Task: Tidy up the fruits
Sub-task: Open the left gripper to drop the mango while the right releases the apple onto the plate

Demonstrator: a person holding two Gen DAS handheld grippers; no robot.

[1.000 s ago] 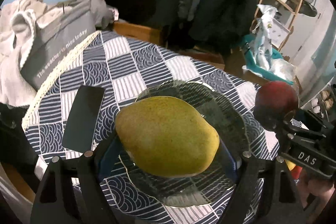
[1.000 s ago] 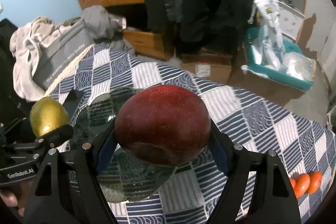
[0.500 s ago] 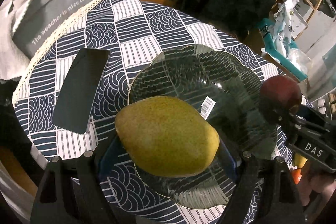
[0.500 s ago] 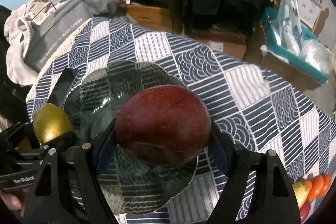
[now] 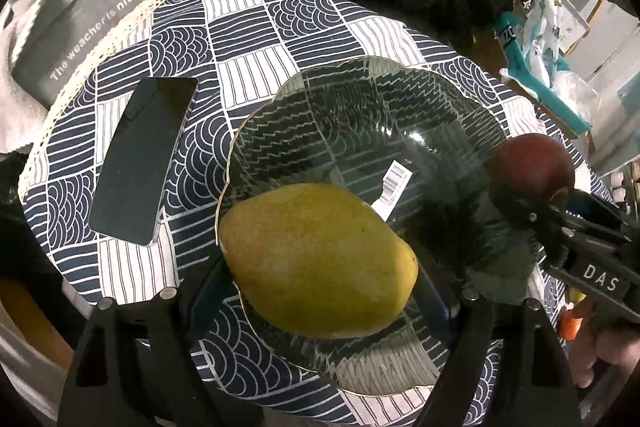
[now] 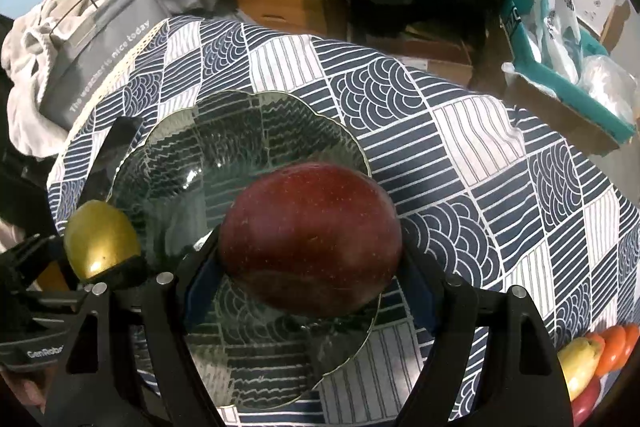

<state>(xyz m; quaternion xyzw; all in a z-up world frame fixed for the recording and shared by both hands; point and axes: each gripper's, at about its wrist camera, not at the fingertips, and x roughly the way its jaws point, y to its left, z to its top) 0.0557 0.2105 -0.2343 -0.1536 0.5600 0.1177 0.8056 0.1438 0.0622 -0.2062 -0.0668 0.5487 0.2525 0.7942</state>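
A yellow-green mango (image 5: 316,255) sits between the fingers of my left gripper (image 5: 320,287), which is shut on it just above the near left rim of a clear glass bowl (image 5: 360,131). My right gripper (image 6: 310,267) is shut on a dark red apple (image 6: 310,227) over the bowl's (image 6: 224,147) right side. Each view shows the other gripper's fruit: the apple (image 5: 530,165) at the bowl's right edge, the mango (image 6: 100,243) at its left edge. The two fruits are apart, and the bowl holds no fruit.
A black phone (image 5: 142,155) lies on the patterned tablecloth (image 5: 248,39) left of the bowl. A grey bag (image 5: 92,15) rests beyond the table's far left edge. Several orange, yellow and red fruits (image 6: 600,351) lie at the near right. A barcode sticker (image 5: 394,187) shows in the bowl.
Both grippers have sunk toward the bowl and tipped further downward, so the bowl now fills more of each view. Each still grips its fruit.
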